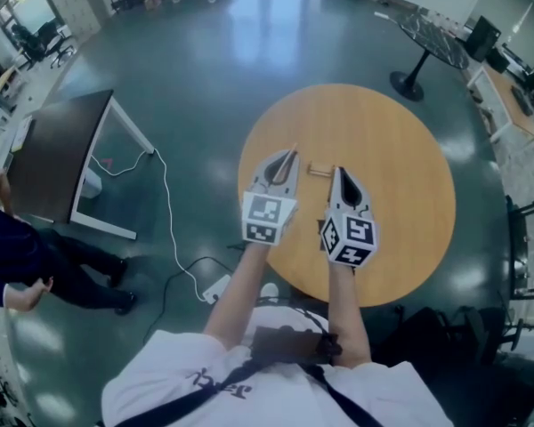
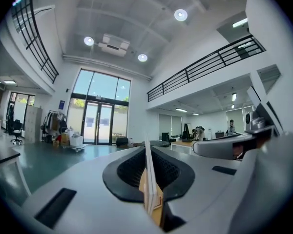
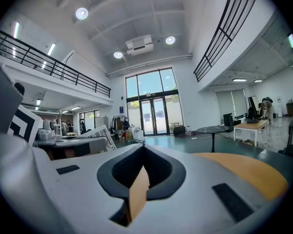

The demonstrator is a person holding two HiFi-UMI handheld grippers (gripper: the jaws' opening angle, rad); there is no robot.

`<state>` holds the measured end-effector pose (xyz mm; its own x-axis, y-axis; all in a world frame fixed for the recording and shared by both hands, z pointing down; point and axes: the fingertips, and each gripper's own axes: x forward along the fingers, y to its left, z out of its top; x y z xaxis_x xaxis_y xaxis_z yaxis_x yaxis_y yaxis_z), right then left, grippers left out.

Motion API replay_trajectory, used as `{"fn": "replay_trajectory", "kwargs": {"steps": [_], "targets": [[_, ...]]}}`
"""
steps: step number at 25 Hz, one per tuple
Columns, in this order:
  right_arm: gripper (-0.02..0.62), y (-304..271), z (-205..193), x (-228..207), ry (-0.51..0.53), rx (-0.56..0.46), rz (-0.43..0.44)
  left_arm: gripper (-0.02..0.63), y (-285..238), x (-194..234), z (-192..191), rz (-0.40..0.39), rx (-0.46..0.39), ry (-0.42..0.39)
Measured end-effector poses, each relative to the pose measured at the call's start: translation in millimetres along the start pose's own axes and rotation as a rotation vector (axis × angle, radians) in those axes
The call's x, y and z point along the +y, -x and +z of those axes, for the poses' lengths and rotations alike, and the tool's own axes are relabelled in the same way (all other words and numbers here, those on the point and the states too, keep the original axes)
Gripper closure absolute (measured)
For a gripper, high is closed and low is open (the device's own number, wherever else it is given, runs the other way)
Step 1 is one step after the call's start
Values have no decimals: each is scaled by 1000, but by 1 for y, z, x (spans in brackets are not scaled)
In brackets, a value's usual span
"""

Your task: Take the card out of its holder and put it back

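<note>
A thin white card (image 2: 148, 172) stands edge-on between the jaws of my left gripper (image 1: 291, 156), which is shut on it and held level above the round wooden table (image 1: 400, 158). In the head view the card (image 1: 294, 152) shows only as a sliver at the tips. A small wooden holder (image 1: 319, 170) lies on the table between the two grippers' tips, with nothing in it that I can see. My right gripper (image 1: 335, 173) hovers just right of the holder, its jaws shut and nothing between them (image 3: 143, 150).
The table's near edge (image 1: 356, 296) is close to my body. A dark desk (image 1: 58, 154) with a white cable (image 1: 165, 194) on the floor stands to the left, next to a person (image 1: 18, 265). Another small round table (image 1: 432, 38) stands far behind.
</note>
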<state>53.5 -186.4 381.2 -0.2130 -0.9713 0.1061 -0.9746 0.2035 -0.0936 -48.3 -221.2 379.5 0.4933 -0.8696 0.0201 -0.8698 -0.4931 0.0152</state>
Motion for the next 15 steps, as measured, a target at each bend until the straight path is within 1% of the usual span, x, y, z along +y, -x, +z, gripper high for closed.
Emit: {"fn": "replay_trajectory", "kwargs": {"steps": [6, 11, 15], "targets": [[575, -3, 0, -2, 3, -1, 0, 580, 2, 2, 7, 10, -39, -9], [575, -4, -8, -1, -10, 8, 2, 580, 6, 6, -2, 10, -21, 5], [575, -5, -19, 1, -18, 24, 8, 580, 4, 6, -12, 2, 10, -5]]}}
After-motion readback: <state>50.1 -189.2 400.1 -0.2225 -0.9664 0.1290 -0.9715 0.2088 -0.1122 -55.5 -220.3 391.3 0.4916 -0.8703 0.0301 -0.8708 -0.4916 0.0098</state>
